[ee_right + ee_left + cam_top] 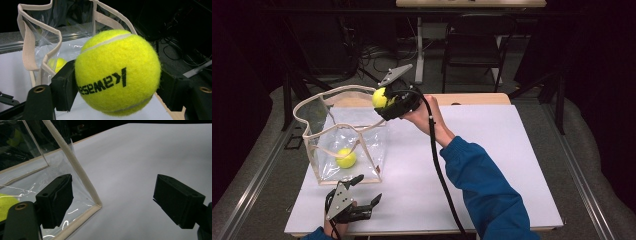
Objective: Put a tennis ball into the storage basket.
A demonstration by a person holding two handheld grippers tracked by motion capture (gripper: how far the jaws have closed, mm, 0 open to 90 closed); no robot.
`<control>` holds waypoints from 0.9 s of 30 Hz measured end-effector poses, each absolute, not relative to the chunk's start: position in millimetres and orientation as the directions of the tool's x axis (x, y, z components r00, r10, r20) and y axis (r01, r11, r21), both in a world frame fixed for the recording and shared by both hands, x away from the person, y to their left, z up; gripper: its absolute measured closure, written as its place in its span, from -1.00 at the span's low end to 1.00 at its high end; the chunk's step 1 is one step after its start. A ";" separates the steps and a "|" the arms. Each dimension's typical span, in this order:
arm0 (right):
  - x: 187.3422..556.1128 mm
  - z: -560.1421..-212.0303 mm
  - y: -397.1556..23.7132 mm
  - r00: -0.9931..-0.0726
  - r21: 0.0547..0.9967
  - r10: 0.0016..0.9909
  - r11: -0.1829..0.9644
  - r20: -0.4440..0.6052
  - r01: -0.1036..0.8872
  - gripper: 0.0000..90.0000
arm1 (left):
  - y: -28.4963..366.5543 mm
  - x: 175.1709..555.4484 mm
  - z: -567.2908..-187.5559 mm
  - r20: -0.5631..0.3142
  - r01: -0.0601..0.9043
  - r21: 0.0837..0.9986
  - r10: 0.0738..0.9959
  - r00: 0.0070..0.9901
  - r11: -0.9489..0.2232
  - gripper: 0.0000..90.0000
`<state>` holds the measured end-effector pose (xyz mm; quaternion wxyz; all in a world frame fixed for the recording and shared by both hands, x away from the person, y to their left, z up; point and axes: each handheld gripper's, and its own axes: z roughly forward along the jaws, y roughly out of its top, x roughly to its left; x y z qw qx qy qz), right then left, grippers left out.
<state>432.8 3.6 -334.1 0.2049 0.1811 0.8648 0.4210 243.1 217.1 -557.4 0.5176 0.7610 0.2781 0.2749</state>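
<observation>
Left gripper [362, 200], near the front-left corner of the table [512, 165]: jaws wide apart, holding nothing, resting low just in front of the clear bag [319, 135]. In the left gripper view the bag's cream-trimmed bottom corner [96, 205] lies between the jaws, closer to the left one and apparently not gripped.

Clear bag, left half of the table: a transparent plastic tote with cream fabric edging and looped handles, standing upright with its mouth open upward. One tennis ball [346, 158] already lies on its floor, seen through the wall.

Right gripper [384, 102], raised above the bag's right rim toward the rear edge of the table: jaws clamped on a second tennis ball [117, 72], one pad on each side at its widest part. The ball is bright yellow felt with a pale seam and a black printed brand name, upside down in the right gripper view.

Step in hand, as judged: dropping the held ball into the bag. To do it well, carry the ball leftward until it is wholly inside the rim and clear of the handle loops, lower it, then part the jaws. The free gripper could steady the bag's corner, since the thin walls would likely flex if struck.
</observation>
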 end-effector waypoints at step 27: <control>435.1 -339.1 23.9 -0.857 0.782 0.470 0.607 -0.212 0.140 -0.41 | 217.4 242.5 -557.2 0.133 0.137 0.940 0.707 0.695 -0.311 -0.65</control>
